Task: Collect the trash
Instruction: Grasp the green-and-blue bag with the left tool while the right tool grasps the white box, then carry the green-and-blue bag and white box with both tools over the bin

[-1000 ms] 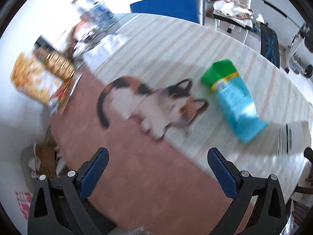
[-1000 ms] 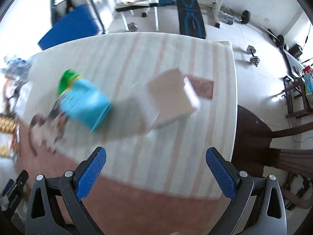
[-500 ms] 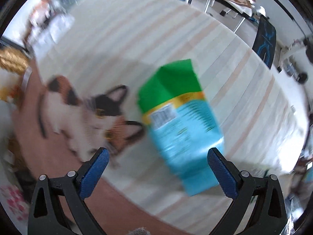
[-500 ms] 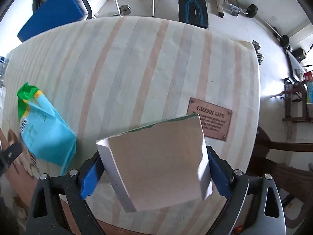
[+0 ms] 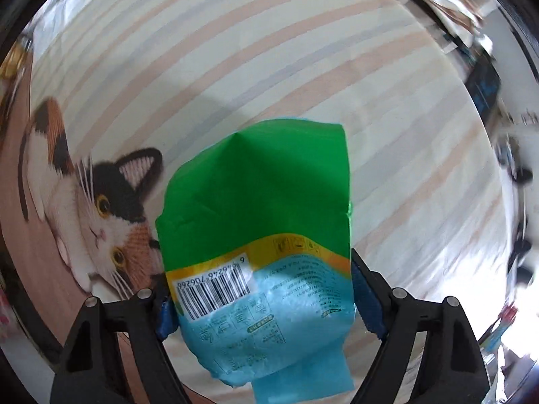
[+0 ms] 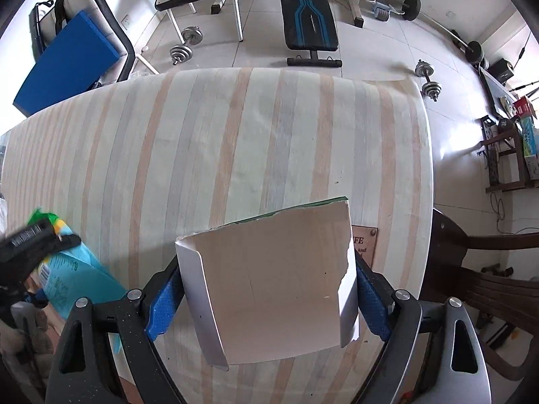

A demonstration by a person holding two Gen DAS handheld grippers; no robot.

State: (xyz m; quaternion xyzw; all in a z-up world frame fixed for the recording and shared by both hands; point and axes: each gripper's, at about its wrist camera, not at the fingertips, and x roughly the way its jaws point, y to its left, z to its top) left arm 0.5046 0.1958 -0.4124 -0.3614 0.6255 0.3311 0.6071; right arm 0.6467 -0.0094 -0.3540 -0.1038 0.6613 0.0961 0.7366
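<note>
In the left wrist view a green and light-blue snack bag with a barcode sits between the blue pads of my left gripper; the pads press its two sides. In the right wrist view a torn white cardboard box piece sits between the blue pads of my right gripper, which touch both its edges. The snack bag and the left gripper show at the far left of the right wrist view. Both items are over the striped tablecloth.
A cat picture is printed on the cloth left of the bag. A brown label lies behind the box. Beyond the table stand a weight bench, dumbbells and a blue-padded chair. A dark wooden chair is at the right.
Both grippers moved forward over their items and narrowed. The left one now holds the snack bag between its pads, the right one the white box piece.
</note>
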